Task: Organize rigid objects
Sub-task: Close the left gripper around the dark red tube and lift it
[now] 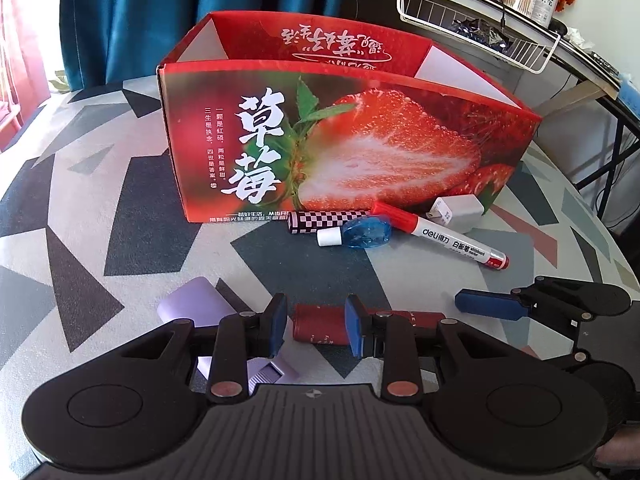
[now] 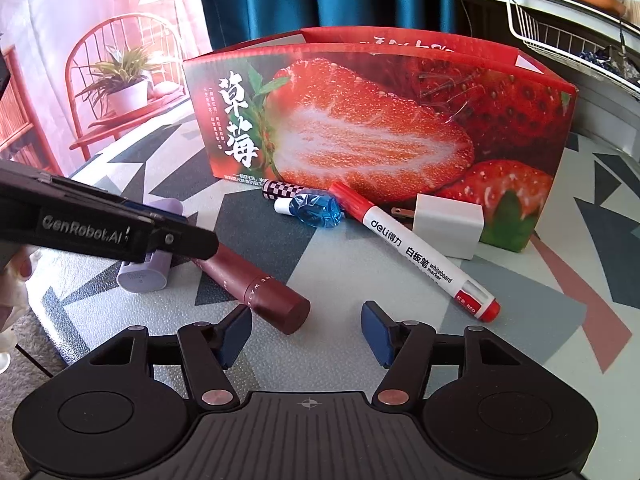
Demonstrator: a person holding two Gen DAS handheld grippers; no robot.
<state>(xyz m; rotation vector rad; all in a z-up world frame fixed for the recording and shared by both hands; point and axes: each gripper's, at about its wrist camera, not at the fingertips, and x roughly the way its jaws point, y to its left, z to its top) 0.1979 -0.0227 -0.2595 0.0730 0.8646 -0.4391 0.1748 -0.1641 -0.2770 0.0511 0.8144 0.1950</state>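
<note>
**Left wrist: claw narrow at the tube, box waiting**

Left wrist view puts everything on my side of the box (image 1: 400, 152). Going left to right in front of it: a purple case (image 1: 186, 306), then the dark red tube (image 1: 320, 326), both well short of the box. Hard against its front wall lie a checked stick (image 1: 328, 220), a blue bottle (image 1: 364, 234), a marker (image 1: 448, 238) and a charger (image 1: 460, 212).

My left gripper (image 1: 316, 328) has its jaws drawn as narrow as they go. The tube's left end shows in the gap, but I cannot tell whether the pads bite on it. The tube seems to lie along the closing line rather than across it. I would check the hold before lifting, regrip across its width if it slips, then raise it clear of the box's front wall and let go inside.

My right gripper (image 2: 307, 336) stands apart and empty, the tube's flat end just beyond its pads. I would keep it out of the lift path.

Only the left view looks into the box's open top. Only the right view shows the tube's full length, with my left claw side-on across the case.
</note>
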